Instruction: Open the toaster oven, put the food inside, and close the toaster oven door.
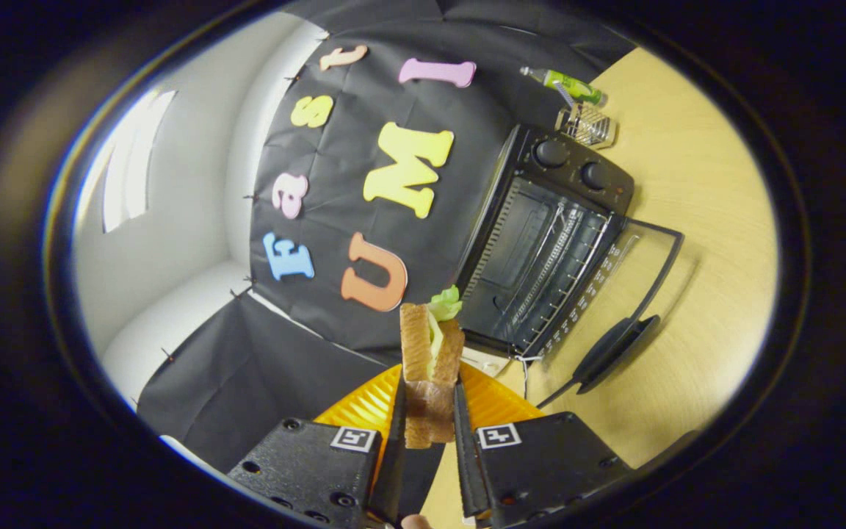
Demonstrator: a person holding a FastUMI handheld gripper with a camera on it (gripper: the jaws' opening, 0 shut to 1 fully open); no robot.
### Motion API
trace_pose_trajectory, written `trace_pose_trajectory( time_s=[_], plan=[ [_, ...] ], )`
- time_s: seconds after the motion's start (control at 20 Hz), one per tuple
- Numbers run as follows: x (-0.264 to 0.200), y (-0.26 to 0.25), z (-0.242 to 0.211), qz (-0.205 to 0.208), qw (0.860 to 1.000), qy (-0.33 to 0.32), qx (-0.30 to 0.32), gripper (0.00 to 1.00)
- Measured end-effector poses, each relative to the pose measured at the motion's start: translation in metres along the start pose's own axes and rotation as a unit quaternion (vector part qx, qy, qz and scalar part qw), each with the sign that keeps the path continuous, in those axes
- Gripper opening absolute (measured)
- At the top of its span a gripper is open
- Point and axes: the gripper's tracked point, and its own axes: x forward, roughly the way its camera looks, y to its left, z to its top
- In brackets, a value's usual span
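Our gripper [429, 411] clamps the sandwich [430, 360] above the orange plate [364, 408]. The toaster oven [540, 257] beyond stands open, so we carry it level onto the rack [559, 257], clearing the lowered door [640, 294].

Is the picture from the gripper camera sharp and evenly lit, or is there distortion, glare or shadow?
Gripper view: strong fisheye bending, so the toaster oven and table look tilted and curved; the sandwich held between the jaws of the gripper is fairly sharp; a bright patch glows on the white wall; the open oven door casts a soft shadow on the table; the oven's inside is dark.
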Motion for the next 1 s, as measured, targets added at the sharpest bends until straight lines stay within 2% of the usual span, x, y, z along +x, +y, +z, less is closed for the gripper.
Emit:
trace_pose_trajectory(
  time_s=[0.35,0.45,0.6,0.8,1.0],
  plan=[
    [0.037,-0.052,0.024,-0.062,0.996,-0.061,0.023,0.37],
    [0.06,-0.069,0.033,-0.088,0.993,-0.072,0.037,0.37],
    [0.103,-0.093,0.054,-0.125,0.988,-0.094,0.02,0.37],
    [0.152,-0.114,0.069,-0.154,0.984,-0.085,-0.006,0.37],
    [0.18,-0.129,0.074,-0.168,0.983,-0.072,0.029,0.38]
  ],
)
